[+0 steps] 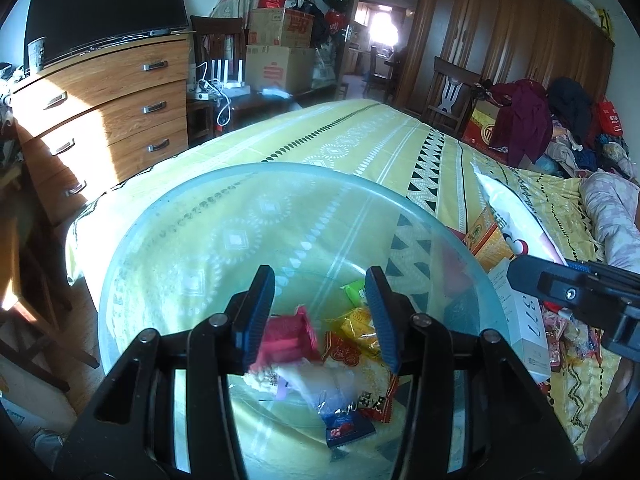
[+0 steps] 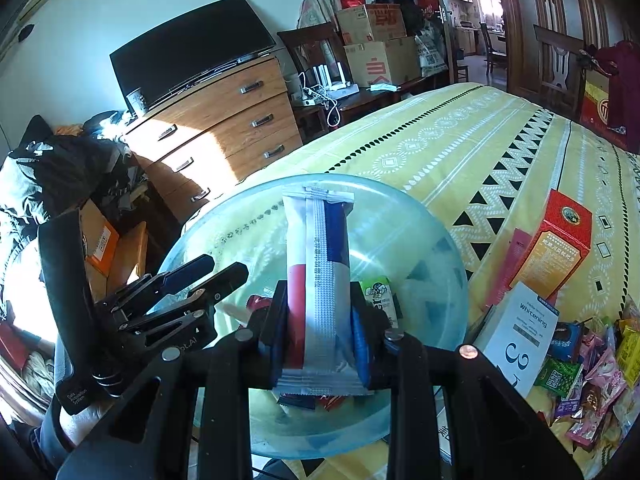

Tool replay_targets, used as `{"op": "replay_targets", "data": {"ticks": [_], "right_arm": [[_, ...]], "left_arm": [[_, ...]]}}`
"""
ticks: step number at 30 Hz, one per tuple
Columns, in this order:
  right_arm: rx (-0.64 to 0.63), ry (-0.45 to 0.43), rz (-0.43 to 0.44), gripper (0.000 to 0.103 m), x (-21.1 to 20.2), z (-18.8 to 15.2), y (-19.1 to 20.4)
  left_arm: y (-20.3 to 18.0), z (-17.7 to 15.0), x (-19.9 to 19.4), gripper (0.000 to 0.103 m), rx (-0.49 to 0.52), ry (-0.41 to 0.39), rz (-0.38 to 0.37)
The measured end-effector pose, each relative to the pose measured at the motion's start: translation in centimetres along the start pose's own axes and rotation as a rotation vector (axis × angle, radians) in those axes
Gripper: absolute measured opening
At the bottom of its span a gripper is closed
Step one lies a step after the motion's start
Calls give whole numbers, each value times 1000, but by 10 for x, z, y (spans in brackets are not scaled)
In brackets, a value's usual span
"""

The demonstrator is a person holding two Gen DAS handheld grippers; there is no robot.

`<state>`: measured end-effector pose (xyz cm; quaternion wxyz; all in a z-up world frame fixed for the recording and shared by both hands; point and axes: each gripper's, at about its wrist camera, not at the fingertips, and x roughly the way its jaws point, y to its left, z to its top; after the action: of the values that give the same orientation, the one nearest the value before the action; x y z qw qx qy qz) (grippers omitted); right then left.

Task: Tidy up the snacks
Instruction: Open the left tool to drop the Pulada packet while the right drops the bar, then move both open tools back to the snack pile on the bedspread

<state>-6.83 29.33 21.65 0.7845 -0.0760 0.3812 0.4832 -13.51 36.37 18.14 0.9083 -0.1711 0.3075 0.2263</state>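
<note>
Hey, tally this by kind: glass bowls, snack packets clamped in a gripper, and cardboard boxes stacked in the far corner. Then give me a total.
Glass bowl: 1
Snack packet clamped in the right gripper: 1
Stacked cardboard boxes: 2
Total: 4

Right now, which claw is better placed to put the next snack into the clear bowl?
The right claw: it grips the long white packet over the clear bowl. The left claw stands open, holding nothing.

"Whitening" and a large "3" on the white rectangular card box [image 2: 524, 336] lying on the bed, "Data Acquisition System" in small white print on the black handle of the left tongs [image 2: 74, 394], "377" on that box's end in the left view
</note>
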Motion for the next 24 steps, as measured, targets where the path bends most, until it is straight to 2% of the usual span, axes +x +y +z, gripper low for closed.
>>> {"op": "replay_targets", "data": {"ticks": [3, 4, 7, 11, 14, 18, 21, 24], "right_arm": [[3, 3, 8, 34, 3, 1, -1], [4, 5, 10, 34, 4, 1, -1], [14, 1, 9, 47, 3, 0, -2], [22, -1, 13, 48, -3, -6, -5], [23, -5, 0, 51, -13, -24, -11], [64, 40, -63, 52, -31, -85, -35], [167, 107, -111, 52, -44, -150, -66], [291, 164, -168, 52, -64, -219, -98]], "left_arm": [[1, 0, 1, 51, 4, 8, 5], [1, 0, 2, 60, 5, 12, 5], [1, 0, 0, 74, 7, 1, 25], [-1, 0, -2, 77, 10, 1, 25], [-2, 0, -5, 80, 11, -5, 23], [-8, -3, -11, 81, 17, -9, 14], [-22, -7, -11, 81, 22, -3, -12], [-55, -13, -14, 81, 77, 9, -48]]}}
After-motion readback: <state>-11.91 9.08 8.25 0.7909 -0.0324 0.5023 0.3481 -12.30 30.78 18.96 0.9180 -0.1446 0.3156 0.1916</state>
